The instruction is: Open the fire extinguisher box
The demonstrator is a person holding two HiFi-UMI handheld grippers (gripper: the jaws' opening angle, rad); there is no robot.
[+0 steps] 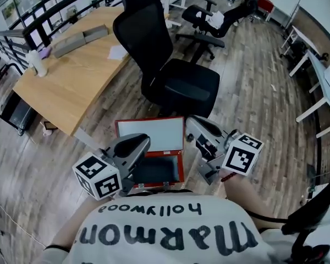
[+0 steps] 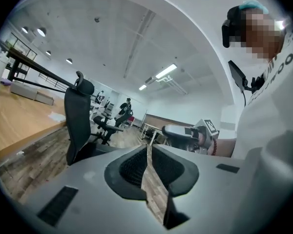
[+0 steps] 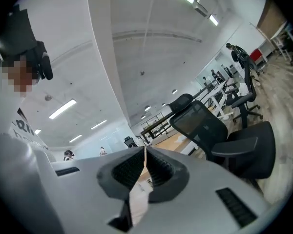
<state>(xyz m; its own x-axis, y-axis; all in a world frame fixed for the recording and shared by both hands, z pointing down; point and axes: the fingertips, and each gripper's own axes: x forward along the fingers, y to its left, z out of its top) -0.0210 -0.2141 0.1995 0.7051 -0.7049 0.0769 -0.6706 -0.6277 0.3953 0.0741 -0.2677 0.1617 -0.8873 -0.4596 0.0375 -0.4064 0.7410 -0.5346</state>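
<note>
Head view alone shows open red box [image 1: 149, 135], left gripper [image 2: 148, 150], right gripper [image 3: 145, 152] both closed, empty

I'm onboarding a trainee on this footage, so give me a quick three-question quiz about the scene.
1. True or false: the lid of the fire extinguisher box is closed.
2. What stands just beyond the box? A) black office chair B) ladder C) trolley
3. Fill in: the right gripper holds ____.
Key: 1 false, it stands open; 2 A; 3 nothing.
</note>
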